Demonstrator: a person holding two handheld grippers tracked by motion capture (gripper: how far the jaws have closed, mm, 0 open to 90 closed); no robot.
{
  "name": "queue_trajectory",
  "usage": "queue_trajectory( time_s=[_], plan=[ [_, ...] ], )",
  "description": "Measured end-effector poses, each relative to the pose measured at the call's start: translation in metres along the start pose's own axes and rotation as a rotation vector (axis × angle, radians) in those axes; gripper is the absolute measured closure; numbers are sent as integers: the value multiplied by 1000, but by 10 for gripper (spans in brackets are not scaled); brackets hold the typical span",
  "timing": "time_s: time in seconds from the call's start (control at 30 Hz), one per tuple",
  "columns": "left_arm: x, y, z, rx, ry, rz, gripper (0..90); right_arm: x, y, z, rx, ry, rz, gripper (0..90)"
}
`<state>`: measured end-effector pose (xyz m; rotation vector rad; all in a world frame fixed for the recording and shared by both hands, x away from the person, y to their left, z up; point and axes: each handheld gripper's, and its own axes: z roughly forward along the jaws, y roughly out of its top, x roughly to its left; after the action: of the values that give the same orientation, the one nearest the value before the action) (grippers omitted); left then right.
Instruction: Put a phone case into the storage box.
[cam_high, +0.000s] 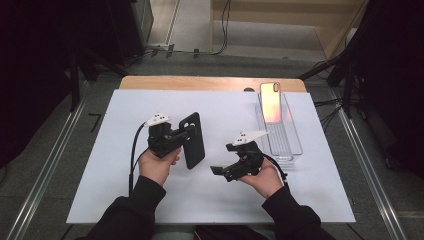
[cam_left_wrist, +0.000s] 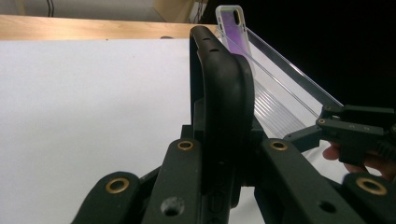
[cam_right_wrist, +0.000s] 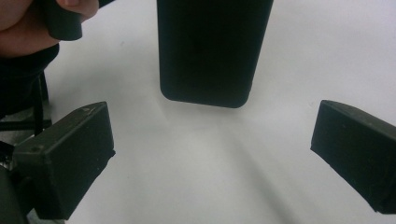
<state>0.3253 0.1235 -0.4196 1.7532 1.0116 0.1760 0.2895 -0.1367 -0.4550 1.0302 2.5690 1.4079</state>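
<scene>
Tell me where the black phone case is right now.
In the high view the black phone case sits left of centre over the white mat, clamped in the left tool, with the open right tool just to its right.

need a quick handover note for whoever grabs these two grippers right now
Left gripper: shut on the black phone case, holding it by one long edge above the white mat.
Right gripper: open, nothing in it, jaws pointing toward the case's lower end.
Phone: leaning upright at the far end of the clear tray, to the right, apart from both grippers.
Done: case picked up.
Left, as it looks: likely bring phone and case together; phone not yet touched.
</scene>
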Motion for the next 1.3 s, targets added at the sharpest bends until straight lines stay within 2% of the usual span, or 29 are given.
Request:
queue_trajectory(
  time_s=[0.1,0.27,0.47,0.6,0.67,0.83,0.97,1.17,1.3],
  plan=[
    [-4,-2,0,-11,6,13,832,-1,1,-1,-11,-5,10,0],
    [-9,-4,-3,-42,-2,21,832,0,3,-4,-63,-44,34,0],
    [-12,-7,-3,-42,-17,-7,832,0,8,-5,-122,-59,102,0],
    [-14,-8,-4,-41,-32,-17,832,2,12,-3,-147,-95,93,0],
    [-15,-8,-5,-43,-31,-17,832,3,15,-3,-155,-96,93,0],
    [-18,-12,-6,-37,-39,-19,831,9,20,0,-149,-117,78,0],
    [-20,-13,-6,-35,-42,-22,831,13,23,4,-150,-101,86,0],
    [-24,-15,-8,-40,-54,-37,831,17,25,10,-144,-115,110,0],
    [-28,-16,-7,-26,-58,-32,831,22,26,13,-140,-123,99,0]
  ],
)
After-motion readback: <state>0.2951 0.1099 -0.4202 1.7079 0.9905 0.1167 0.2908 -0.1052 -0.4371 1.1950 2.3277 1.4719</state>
